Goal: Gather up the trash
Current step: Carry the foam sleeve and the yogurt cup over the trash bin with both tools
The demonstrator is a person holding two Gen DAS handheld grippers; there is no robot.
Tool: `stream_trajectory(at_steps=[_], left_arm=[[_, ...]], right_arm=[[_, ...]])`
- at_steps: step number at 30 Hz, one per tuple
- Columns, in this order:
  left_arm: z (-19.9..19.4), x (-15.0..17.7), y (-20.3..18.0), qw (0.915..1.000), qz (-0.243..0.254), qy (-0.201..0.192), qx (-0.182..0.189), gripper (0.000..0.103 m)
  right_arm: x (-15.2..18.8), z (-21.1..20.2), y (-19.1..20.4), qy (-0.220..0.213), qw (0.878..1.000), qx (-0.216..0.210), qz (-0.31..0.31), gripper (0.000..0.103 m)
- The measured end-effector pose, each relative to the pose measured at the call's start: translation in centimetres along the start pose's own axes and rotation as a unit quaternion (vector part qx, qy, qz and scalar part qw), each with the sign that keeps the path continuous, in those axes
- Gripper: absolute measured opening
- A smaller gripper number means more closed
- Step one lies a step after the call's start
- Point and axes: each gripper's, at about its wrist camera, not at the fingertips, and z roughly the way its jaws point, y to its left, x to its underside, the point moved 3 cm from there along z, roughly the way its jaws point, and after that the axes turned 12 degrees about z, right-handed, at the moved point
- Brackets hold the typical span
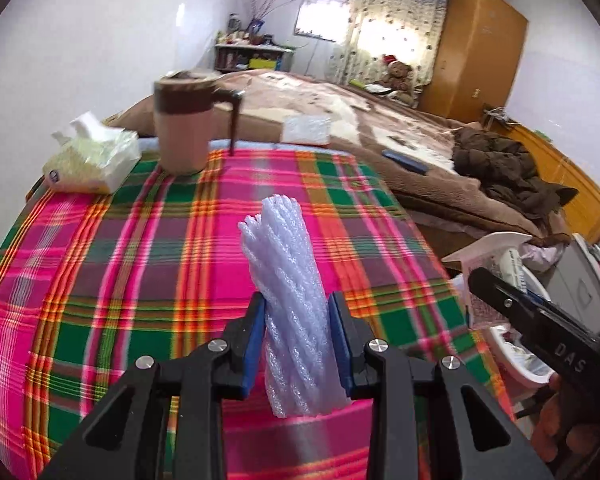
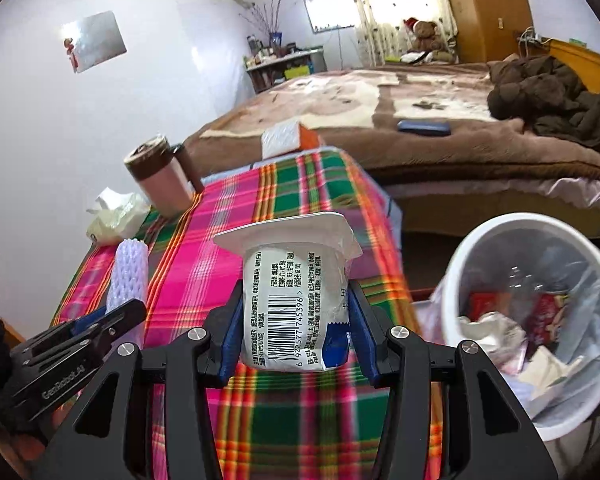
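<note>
My left gripper [image 1: 296, 312] is shut on a white foam net sleeve [image 1: 288, 288], held upright above the plaid tablecloth [image 1: 140, 264]. The sleeve also shows in the right wrist view [image 2: 129, 276], with the left gripper [image 2: 100, 320] at the lower left. My right gripper [image 2: 296, 304] is shut on a white yogurt cup [image 2: 296, 304] with a barcode label, held above the table's right part. The white trash bin [image 2: 496, 248], lined with a bag and holding several wrappers, stands on the floor right of the table. The right gripper's body [image 1: 540, 320] shows at the left wrist view's right edge.
A brown and pink mug [image 1: 184, 124] and a tissue pack [image 1: 92, 156] stand at the table's far left. A white box [image 2: 284, 140] lies at the far edge. Behind is a bed [image 2: 420, 120] with a dark jacket [image 2: 552, 96] and a phone [image 2: 424, 127].
</note>
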Motion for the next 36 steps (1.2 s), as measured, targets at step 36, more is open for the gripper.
stream_trajectory(at_steps=[36], left_arm=[[2.9,-2.7,-22.7,0.9767,0.146,0.006,0.157,0.033]], right_arm=[[-3.2,-5.2,-18.4,-0.028,0.986,0.146,0.073,0.049]])
